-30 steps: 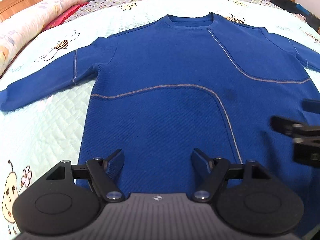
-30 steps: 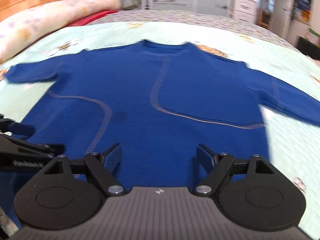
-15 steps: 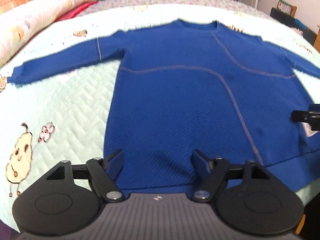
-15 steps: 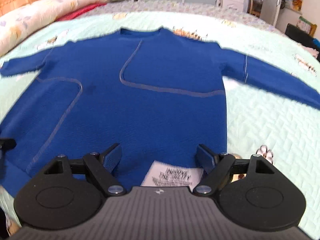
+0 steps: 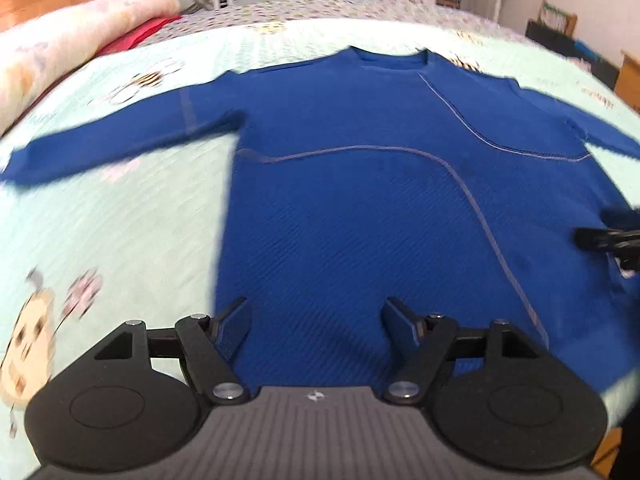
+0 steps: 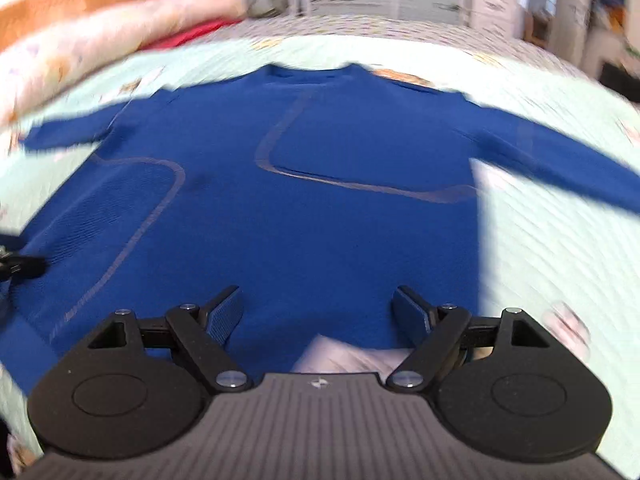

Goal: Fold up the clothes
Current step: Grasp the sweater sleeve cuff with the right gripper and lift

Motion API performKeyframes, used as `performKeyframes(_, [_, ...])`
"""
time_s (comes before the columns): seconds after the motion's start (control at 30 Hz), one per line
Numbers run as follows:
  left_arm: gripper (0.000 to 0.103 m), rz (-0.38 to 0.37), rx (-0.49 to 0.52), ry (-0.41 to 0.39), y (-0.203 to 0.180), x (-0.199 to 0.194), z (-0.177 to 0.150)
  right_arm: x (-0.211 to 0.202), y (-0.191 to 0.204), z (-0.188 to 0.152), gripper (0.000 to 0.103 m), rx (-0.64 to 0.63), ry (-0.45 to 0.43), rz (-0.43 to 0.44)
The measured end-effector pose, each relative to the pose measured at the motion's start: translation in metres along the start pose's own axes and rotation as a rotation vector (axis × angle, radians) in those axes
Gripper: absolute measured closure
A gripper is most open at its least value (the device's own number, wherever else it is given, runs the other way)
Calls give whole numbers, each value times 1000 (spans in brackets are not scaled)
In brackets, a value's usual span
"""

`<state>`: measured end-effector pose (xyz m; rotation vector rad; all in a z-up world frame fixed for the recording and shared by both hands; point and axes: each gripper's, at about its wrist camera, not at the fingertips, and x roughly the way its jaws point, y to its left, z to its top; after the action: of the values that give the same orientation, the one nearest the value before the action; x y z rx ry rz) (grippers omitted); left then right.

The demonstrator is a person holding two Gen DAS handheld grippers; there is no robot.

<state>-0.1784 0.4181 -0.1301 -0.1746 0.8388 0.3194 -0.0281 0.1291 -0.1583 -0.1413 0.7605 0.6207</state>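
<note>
A blue long-sleeved sweater (image 5: pixel 360 184) lies flat on the bed, neck away from me, both sleeves spread out; it also shows in the right wrist view (image 6: pixel 320 184). My left gripper (image 5: pixel 316 320) is open and empty above the sweater's lower left part. My right gripper (image 6: pixel 320 312) is open and empty above the lower right hem, where a white label (image 6: pixel 340 356) shows. The right gripper's tip (image 5: pixel 600 238) shows at the right edge of the left wrist view. The left gripper's tip (image 6: pixel 20 266) shows at the left edge of the right wrist view.
The bed has a pale green quilted cover (image 5: pixel 120 220) with cartoon prints. A rolled pale duvet (image 5: pixel 60 52) and a red pillow (image 5: pixel 140 34) lie at the far left by the wooden headboard. Furniture stands beyond the bed's far right side.
Both grippers moved forward and lower over the sweater's bottom part. Both stayed open and empty. The sweater has not moved.
</note>
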Motion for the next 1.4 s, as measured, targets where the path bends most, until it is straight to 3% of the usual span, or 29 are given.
performKeyframes(0.1, [29, 38, -30, -12, 9, -17, -1, -29, -45, -7, 21, 178, -84, 18])
performKeyframes(0.13, [29, 59, -34, -16, 10, -22, 0, -34, -59, -7, 21, 247, -107, -13])
performKeyframes(0.23, [29, 34, -36, -53, -2, -29, 10, -41, -108, -1, 21, 486, -179, -62])
performKeyframes(0.33, [29, 16, 16, -62, -26, -28, 19, -39, -165, -5, 21, 787, -258, 0])
performKeyframes(0.47, [29, -9, 68, -29, -50, -21, 23, -27, -247, -21, 21, 1177, -382, 5])
performKeyframes(0.53, [29, -11, 87, -5, -58, -19, 22, -20, -283, -29, 21, 1289, -473, 29])
performKeyframes(0.77, [29, -2, 120, 39, -77, -8, 26, 8, -371, -2, 21, 1329, -557, -32])
performKeyframes(1.03, [29, -7, 174, 84, -106, 18, 35, 43, -415, 30, 21, 1346, -598, -88])
performKeyframes(1.1, [29, -12, 177, 91, -108, 20, 34, 46, -418, 36, 29, 1320, -579, -103])
performKeyframes(1.13, [29, -14, 175, 90, -107, 19, 33, 48, -419, 40, 50, 1302, -562, -110])
performKeyframes(1.17, [29, -17, 173, 89, -107, 19, 33, 49, -420, 42, 89, 1286, -541, -116])
performKeyframes(1.2, [29, -15, 170, 88, -105, 19, 32, 48, -420, 42, 88, 1274, -518, -124])
performKeyframes(1.33, [29, -14, 145, 76, -98, 12, 30, 20, -395, 51, 88, 1141, -572, -201])
performKeyframes(1.4, [29, -15, 130, 64, -95, 8, 29, 9, -369, 77, 88, 1016, -582, -228])
